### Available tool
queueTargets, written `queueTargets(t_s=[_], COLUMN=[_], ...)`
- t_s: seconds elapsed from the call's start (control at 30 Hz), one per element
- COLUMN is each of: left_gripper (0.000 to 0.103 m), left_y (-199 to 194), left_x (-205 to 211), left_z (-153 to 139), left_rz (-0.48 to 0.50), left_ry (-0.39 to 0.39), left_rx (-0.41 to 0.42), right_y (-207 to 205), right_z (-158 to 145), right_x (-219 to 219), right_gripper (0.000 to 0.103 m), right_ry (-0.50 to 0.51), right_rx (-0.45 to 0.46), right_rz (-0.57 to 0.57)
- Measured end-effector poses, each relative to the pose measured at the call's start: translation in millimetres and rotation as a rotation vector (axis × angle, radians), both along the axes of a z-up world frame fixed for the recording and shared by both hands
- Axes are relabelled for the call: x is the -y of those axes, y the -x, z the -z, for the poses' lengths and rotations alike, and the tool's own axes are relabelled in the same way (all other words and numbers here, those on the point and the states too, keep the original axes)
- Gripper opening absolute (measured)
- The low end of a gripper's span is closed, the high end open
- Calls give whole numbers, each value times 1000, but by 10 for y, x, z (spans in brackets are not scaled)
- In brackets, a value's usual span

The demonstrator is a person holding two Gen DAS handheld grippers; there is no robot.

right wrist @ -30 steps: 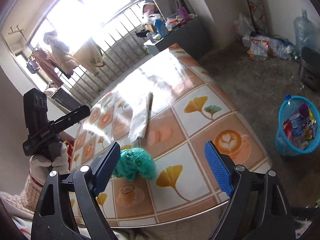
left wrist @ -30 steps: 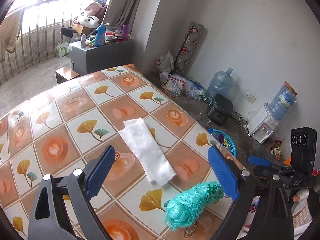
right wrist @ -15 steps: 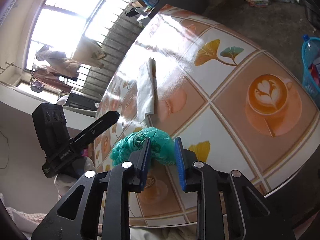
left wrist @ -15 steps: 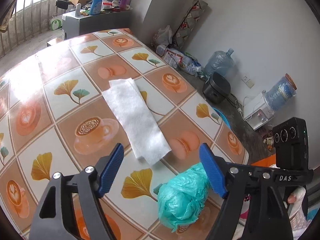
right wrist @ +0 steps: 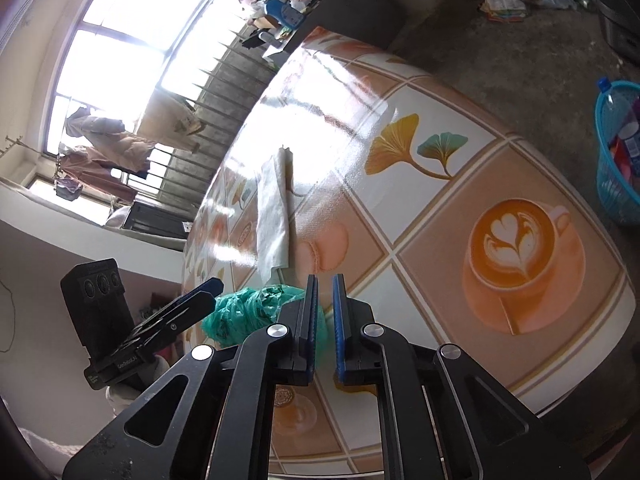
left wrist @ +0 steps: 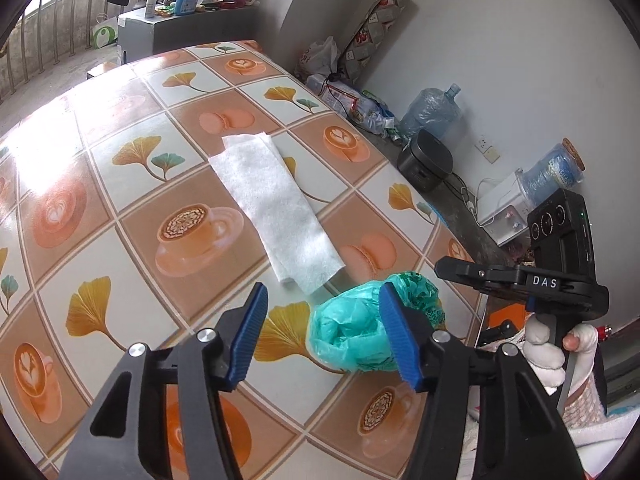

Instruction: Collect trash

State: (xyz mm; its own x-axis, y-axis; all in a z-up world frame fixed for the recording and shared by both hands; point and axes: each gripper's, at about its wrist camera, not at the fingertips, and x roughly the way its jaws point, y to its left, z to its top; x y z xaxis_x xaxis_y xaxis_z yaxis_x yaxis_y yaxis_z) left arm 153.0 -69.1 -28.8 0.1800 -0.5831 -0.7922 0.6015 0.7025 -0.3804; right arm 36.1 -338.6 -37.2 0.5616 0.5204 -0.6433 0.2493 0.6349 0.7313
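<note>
- Crumpled teal plastic bag [left wrist: 360,332] is seen low and right of centre in the left wrist view, lying on the tiled-print surface [left wrist: 120,160], just below the near end of a white folded paper towel [left wrist: 276,204].
- Left tongs [left wrist: 322,338] are held spread wide; the bag's left part sits between the two blue pads, while its right end is hidden behind the right pad.
- Right tongs [right wrist: 325,322] are nearly pressed together, a narrow gap being left; a strip of teal film shows in that gap, so a pinch on the bag's edge is judged likely, though contact itself cannot be confirmed.
- In the right wrist view the bag [right wrist: 248,312] lies left of and partly behind the pads, lower centre-left of the frame.
- Long axis of the bag is judged to run roughly across the left tongs' opening, left to right.
- A blue mesh basket of rubbish [right wrist: 618,152] stands on the floor at the right edge, well apart from the bag; it is judged the likely destination.
</note>
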Motion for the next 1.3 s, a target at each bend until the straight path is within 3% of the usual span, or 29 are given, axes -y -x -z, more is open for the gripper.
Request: queueTargets(t_s=[0.4, 0.7, 0.87, 1.03, 1.17, 1.3], left_gripper=[46, 46, 50, 56, 56, 56], left_y=[244, 323, 347, 358, 334, 286], left_x=[266, 563, 721, 682, 573, 454], left_z=[73, 122, 148, 88, 34, 3], left_rz=[114, 161, 169, 176, 158, 125], left_ry=[31, 64, 96, 114, 119, 114], left_rx=[-59, -71, -92, -65, -46, -35], right_y=[84, 111, 212, 343, 473, 456], right_z=[53, 88, 128, 57, -10, -31], right_x=[-42, 272, 516, 595, 596, 426], right_gripper=[11, 12, 28, 43, 47, 48], right_ry=[-44, -114, -104, -88, -95, -109], right_rx=[-12, -2, -6, 5, 16, -5], right_rz=[-30, 107, 236, 283, 276, 191])
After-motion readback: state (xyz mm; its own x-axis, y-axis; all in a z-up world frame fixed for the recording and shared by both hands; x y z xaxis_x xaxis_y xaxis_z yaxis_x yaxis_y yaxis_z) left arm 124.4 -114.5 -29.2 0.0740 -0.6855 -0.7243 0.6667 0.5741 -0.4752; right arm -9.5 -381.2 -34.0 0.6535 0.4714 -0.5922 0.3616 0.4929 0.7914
